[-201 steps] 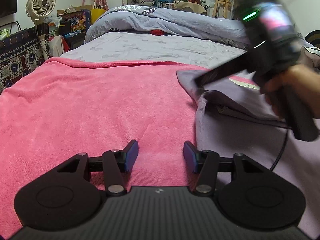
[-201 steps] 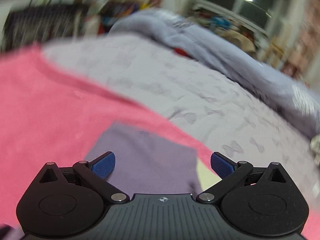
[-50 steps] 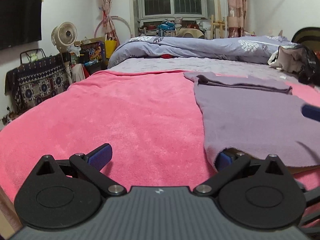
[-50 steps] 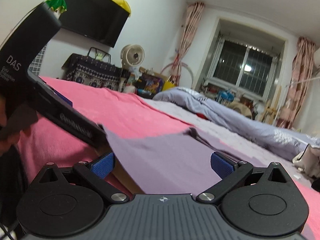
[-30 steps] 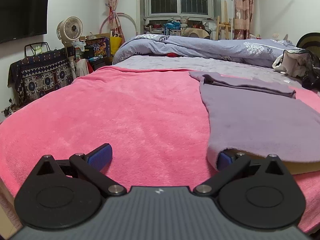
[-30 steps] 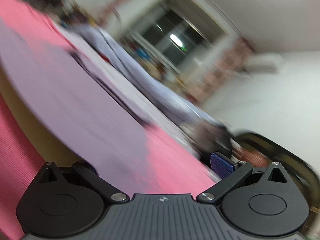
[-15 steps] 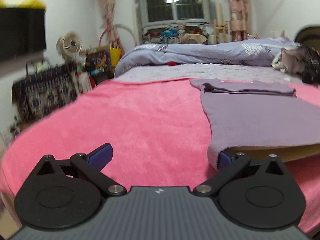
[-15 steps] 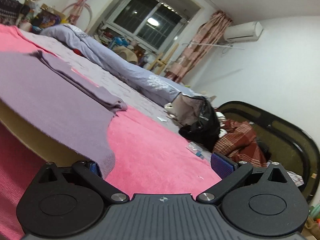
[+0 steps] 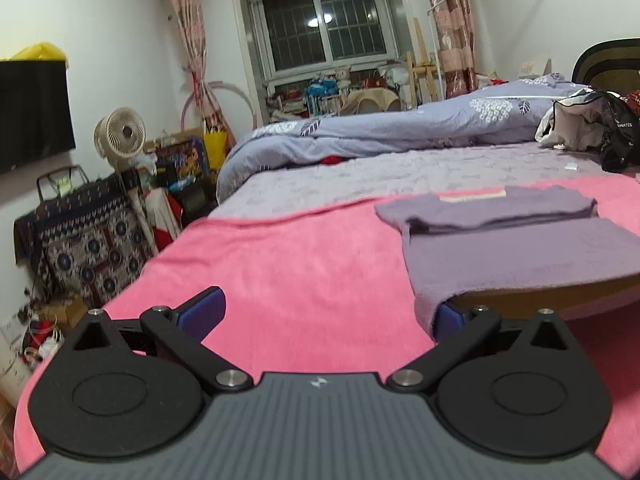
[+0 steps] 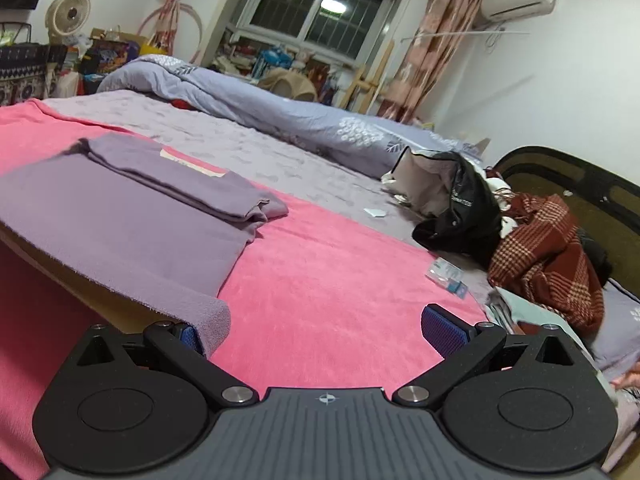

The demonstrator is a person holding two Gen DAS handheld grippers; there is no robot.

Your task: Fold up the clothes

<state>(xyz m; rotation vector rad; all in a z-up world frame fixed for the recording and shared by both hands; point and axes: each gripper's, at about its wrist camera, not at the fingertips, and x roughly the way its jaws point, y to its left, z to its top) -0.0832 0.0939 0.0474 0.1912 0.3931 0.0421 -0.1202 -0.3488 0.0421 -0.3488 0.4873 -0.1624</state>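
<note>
Purple fabric, a shirt (image 9: 520, 256), lies spread on a pink blanket (image 9: 312, 272) covering the near part of a bed. Its far end is folded over into a thick band across the top, with a pale strip showing there. A tan board (image 9: 540, 298) sits under the shirt's near edge, raised off the blanket.

From the left wrist view, the left gripper (image 9: 324, 312) sits low over the blanket with its jaws spread wide. Its right blue pad (image 9: 448, 318) is tucked beneath the shirt's near left corner, which drapes over it; the other pad (image 9: 202, 310) is over bare blanket. Nothing is clamped.

From the right wrist view, the right gripper (image 10: 312, 332) is likewise wide apart. Its left pad (image 10: 188, 338) is under the shirt's near right corner, which hangs over it; the other pad (image 10: 442, 330) is over the blanket, gripping nothing.

Beyond lie a lilac duvet (image 9: 400, 132), a black bag (image 10: 460, 208) and a red plaid cloth (image 10: 548, 256). A fan (image 9: 120, 136) stands at left.
</note>
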